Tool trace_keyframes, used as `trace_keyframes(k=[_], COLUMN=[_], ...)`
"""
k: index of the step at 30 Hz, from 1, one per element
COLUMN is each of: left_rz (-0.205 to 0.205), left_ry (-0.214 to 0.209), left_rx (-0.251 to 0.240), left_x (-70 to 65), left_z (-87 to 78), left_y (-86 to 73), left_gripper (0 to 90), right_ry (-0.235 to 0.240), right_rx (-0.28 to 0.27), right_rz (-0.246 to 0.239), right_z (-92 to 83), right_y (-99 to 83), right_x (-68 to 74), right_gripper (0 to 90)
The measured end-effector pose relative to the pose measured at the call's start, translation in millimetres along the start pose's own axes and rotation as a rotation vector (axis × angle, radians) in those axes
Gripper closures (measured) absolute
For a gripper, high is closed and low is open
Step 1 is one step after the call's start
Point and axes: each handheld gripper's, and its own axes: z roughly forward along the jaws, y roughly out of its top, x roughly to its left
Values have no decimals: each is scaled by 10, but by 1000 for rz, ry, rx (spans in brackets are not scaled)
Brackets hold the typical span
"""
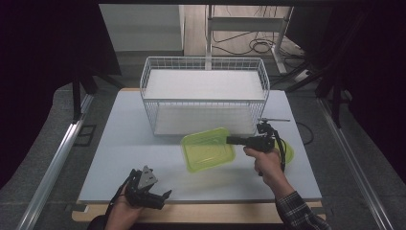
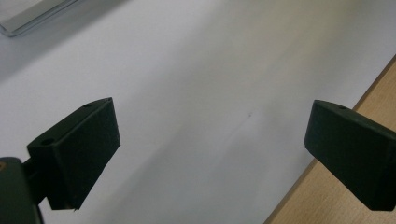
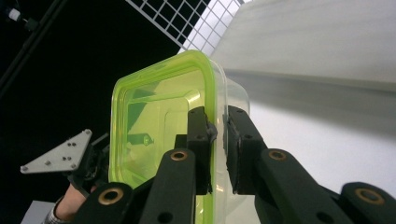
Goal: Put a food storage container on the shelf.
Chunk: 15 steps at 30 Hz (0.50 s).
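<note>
High view has the right gripper [image 1: 234, 140] clamped on the near-right rim of a translucent lime-green rectangular plastic food container [image 1: 208, 149], which sits just in front of the white wire basket [image 1: 148, 96] on the pale grey table [image 1: 124, 158], apparently tilted and lifted at the gripped side. Right gripper view confirms it: jaws pinched narrow on the thin wall, one pad inside, one outside, just below the green rim. A second bit of lime green plastic [image 1: 288, 152] peeks out behind the right hand, can't tell what it is. Left gripper [image 1: 160, 197] rests at the near table edge, jaws spread wide with nothing between them, well apart from the container. Handling guess: empty thin-walled tub, so very light, somewhat flexy, smooth and slippery; wall will bow under a hard squeeze, not fragile though. Rim is the stiffest part, so a rim pinch mid-side is the sensible hold. One-sided grip means it will hang and swing, so slow moves or it twists out of the pads
</note>
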Motion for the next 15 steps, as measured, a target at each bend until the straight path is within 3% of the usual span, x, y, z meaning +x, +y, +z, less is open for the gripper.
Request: trace_keyframes(k=[15], left_rz=[3], left_ry=[2], left_rx=[4], left_x=[-5], left_z=[8], left_y=[-1], left_gripper=[29], right_ry=[1], right_rx=[-60], right_rz=[-6], right_z=[-107], right_y=[217], right_x=[130], right_gripper=[805])
